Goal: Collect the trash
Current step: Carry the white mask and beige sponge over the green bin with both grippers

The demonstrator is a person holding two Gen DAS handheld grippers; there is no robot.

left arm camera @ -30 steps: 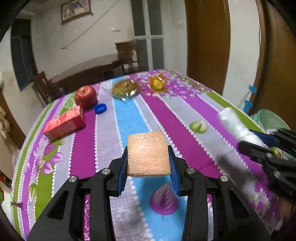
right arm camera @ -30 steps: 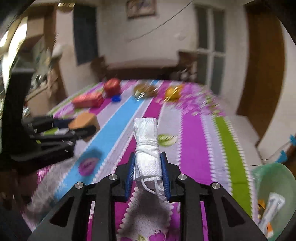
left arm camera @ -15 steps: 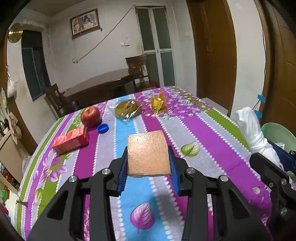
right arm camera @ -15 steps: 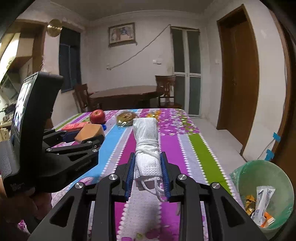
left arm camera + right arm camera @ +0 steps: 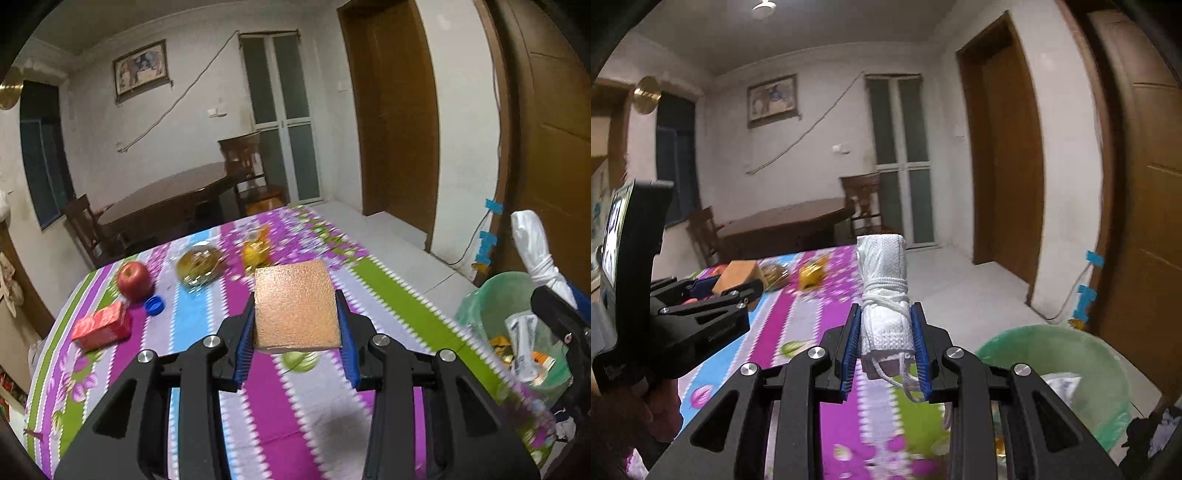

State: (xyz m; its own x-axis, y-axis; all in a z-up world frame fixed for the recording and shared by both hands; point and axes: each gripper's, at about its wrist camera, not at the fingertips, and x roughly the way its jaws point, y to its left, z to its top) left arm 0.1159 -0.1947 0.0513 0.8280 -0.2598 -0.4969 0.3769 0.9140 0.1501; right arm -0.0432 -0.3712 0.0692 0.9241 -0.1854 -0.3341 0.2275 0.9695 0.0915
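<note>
Trash: we hold a soft rolled mask [image 5: 884,295] and a light, squashy brown sponge [image 5: 296,306].
Fingers: right gripper [image 5: 885,345] clamps the mask mid-roll; left gripper [image 5: 295,338] clamps the sponge's sides.
Bin [image 5: 1082,354]: just right of the mask.

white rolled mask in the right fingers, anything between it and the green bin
Nothing visible. The white rolled cloth mask tied with its cord, held in the right gripper, is above the striped tablecloth's edge; the green plastic bin stands open, lower right, holding wrappers only.
</note>
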